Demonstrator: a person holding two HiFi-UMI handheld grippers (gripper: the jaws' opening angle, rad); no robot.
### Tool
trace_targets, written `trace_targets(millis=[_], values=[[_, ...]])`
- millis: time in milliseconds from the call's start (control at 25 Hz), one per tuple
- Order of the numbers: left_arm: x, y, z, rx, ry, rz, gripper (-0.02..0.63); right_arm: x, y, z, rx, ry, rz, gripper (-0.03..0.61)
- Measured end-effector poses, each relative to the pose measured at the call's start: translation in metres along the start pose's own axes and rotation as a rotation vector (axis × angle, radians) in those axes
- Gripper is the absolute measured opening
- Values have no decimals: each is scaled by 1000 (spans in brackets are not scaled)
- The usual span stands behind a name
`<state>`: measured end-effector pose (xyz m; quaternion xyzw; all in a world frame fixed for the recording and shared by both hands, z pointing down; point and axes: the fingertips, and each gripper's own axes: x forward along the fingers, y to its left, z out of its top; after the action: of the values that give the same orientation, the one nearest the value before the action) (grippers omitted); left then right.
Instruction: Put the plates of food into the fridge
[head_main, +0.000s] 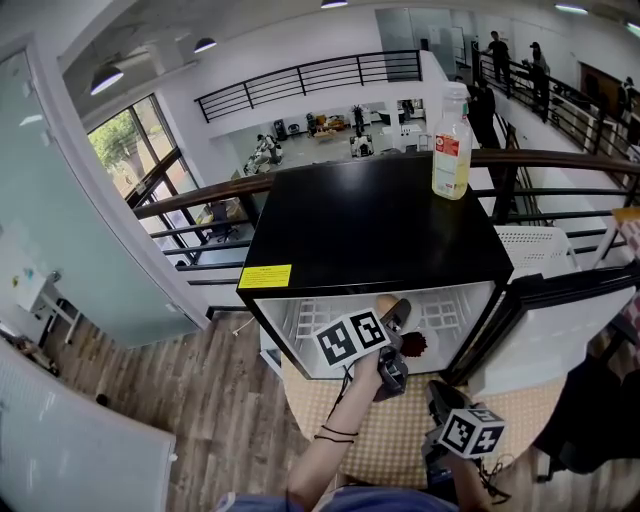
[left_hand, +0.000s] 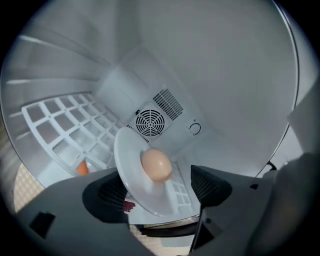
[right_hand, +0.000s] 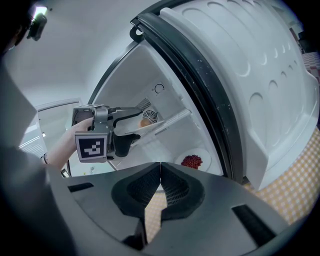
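Head view only: bottle atop fridge.

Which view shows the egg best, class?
The left gripper view: the egg sits large and central on its white plate. The right gripper view shows it small and distant; the head view doesn't show it clearly.

No print is proving legible. A yellow sticker is sitting on the front edge of the fridge top, and a red-and-white label is wrapping the bottle; both are too small to read.
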<state>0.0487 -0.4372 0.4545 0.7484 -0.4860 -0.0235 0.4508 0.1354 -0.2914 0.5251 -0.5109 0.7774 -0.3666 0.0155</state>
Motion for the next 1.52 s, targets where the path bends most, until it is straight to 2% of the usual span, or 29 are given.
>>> trace_targets(millis=[80,240,400,480,600,760,920,1120,1320,1520], values=[[1,1,-3,86,9,23,377,1,-1,-1,2,3,-3,17],[1,0,-9,203,23,37,404,3,-1,-5,4,15,0,17],[-3,11,-5,426,13,165,442,3,-2,-7,10,19,-5,17],[-4,16,-6,485,35,192,445,3,-3,-8,13,21,-8,17],[-4,19,-12,540,91,189,453,4,-4,-10,17,23,-10,17],[-9,17,-20,539,156,136,460,6,-2,-12,23,27,-2,17],[-11,18,-29,606,247,100,471,6,-2,-14,27,32,0,17],[-11,17,-29,593,255,68,477,9,3,-13,3,31,6,17],[-14,15,-22,489,223,8,476,35,32,16,-178,-22,43,17],[-16,13,-17,386,219,-60,476,63,62,42,-476,-47,39,18]])
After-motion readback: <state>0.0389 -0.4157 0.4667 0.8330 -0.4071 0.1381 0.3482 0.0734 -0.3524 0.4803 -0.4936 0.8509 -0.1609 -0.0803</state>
